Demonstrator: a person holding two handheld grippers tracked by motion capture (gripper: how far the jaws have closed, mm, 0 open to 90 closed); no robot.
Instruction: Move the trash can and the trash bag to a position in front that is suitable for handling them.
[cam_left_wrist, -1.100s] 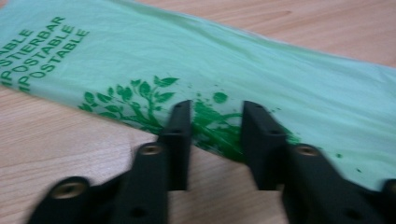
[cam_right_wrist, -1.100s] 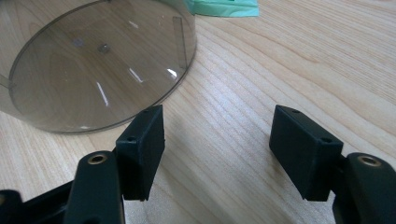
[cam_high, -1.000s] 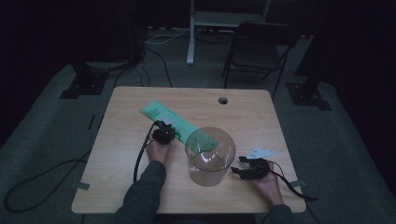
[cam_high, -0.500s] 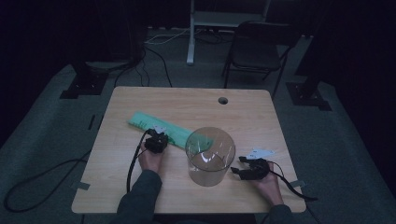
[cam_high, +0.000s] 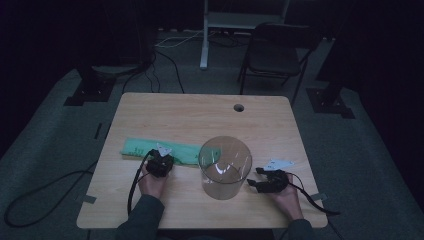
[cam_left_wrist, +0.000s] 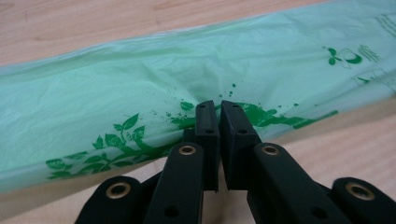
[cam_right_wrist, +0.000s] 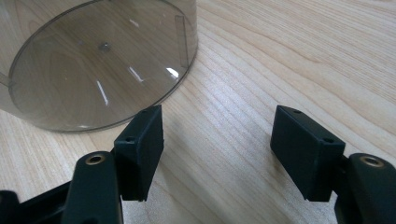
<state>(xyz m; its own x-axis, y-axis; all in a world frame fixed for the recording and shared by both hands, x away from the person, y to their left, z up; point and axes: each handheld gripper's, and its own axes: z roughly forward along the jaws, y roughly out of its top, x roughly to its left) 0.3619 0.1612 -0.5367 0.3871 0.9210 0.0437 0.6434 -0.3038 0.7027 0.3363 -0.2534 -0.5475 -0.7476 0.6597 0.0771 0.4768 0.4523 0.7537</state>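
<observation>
Overhead, a folded green plastic bag lies on the table left of the clear bin. Up close, the left gripper pinches its near edge, jaws nearly shut; thin, limp, slippery film, best taken by a bunched fold. The right gripper waits wide, holding nothing.

Bag at the left claw: pale mint green, darker green leaf-and-sprig print with splatter dots right around the claw tips, small green logo further right. Both claws black, brass-coloured rivets. Bin beside the right claw: clear, smoky grey tint. Table under it: light wood, fine grain lines.
</observation>
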